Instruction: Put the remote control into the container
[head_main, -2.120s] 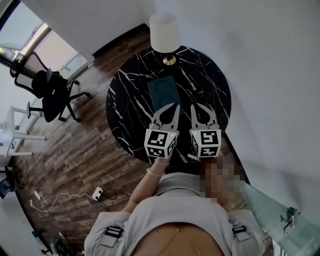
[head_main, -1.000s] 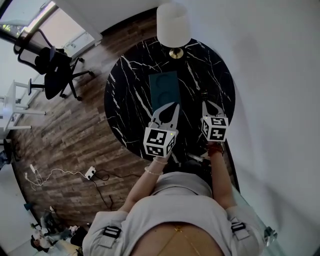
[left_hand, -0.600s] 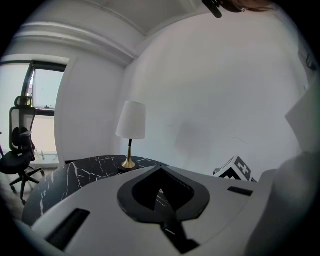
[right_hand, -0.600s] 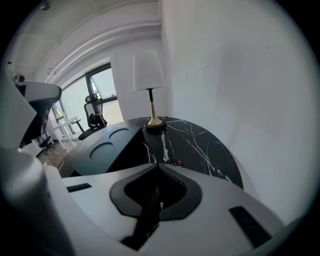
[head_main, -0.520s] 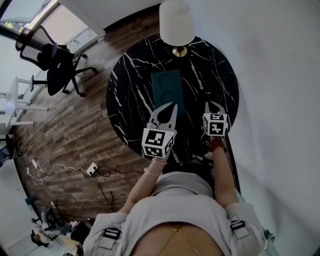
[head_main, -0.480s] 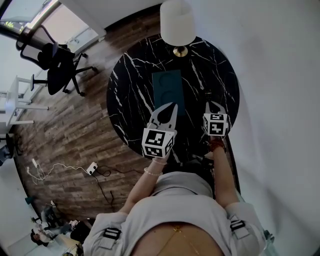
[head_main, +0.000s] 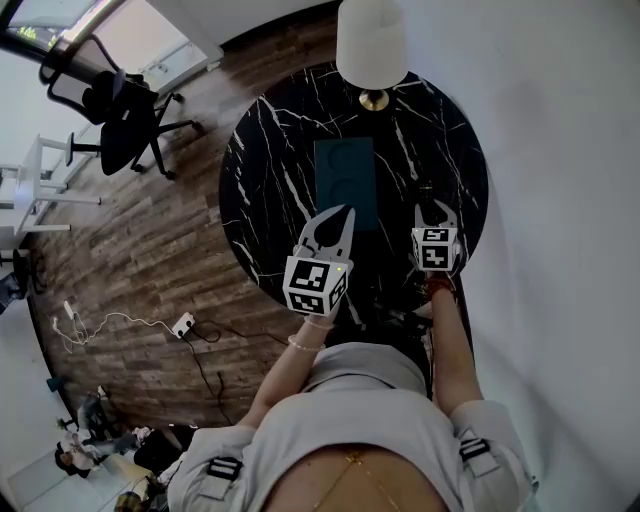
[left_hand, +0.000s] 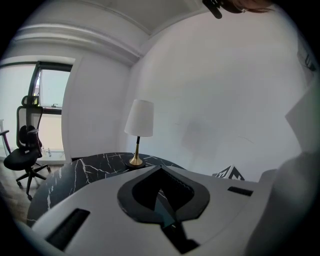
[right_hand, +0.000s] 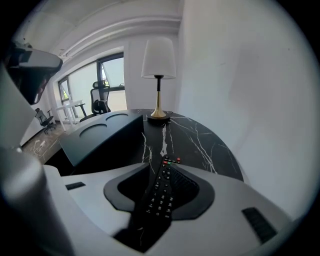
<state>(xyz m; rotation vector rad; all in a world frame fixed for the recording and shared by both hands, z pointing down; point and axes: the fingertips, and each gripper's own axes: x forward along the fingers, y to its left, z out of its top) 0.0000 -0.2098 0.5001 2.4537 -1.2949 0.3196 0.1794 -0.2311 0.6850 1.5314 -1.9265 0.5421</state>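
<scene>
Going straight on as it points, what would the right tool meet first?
Probably the black remote control on the black marble table: it lies between the right tool's jaws, which have just been opening.

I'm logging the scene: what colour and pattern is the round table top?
The table top is black with white marble-like veins; the head view shows it best.
</scene>
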